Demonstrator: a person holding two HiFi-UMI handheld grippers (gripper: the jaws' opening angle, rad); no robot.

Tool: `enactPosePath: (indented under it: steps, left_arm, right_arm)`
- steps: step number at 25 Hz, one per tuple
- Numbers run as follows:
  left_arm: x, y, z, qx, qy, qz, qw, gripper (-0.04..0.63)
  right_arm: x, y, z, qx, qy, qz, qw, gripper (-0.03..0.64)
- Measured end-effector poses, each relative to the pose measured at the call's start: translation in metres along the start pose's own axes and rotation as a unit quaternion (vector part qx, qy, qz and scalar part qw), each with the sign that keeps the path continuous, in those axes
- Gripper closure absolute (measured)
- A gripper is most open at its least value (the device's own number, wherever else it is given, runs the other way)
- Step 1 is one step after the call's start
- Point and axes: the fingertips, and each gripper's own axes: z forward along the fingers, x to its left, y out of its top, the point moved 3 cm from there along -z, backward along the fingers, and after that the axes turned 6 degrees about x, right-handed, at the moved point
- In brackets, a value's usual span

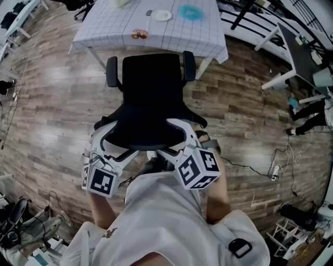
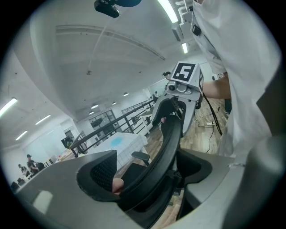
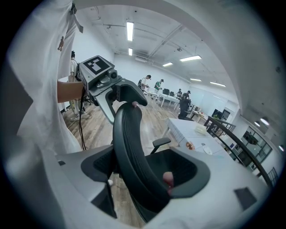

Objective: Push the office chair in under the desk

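Note:
A black office chair stands on the wood floor, its seat facing a desk under a white checked cloth. The seat front reaches the desk's near edge. The curved backrest is nearest me. My left gripper is shut on the backrest's left end and my right gripper on its right end. In the left gripper view the backrest runs between the jaws of the left gripper. The right gripper likewise straddles the backrest, pads against it.
A plate, a blue item and a small snack lie on the desk. White desks stand at the right. Cables and a power strip lie on the floor at right; clutter fills the lower left.

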Motion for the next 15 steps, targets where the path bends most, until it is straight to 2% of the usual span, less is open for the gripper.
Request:
enactPosePath:
  steps: [15]
  left_arm:
    - [0.017,-0.005,0.000,-0.012,-0.017,0.010,0.9997,0.181]
  right_arm:
    - [-0.008,0.010,0.009,0.001,-0.003,0.013,1.000,0.247]
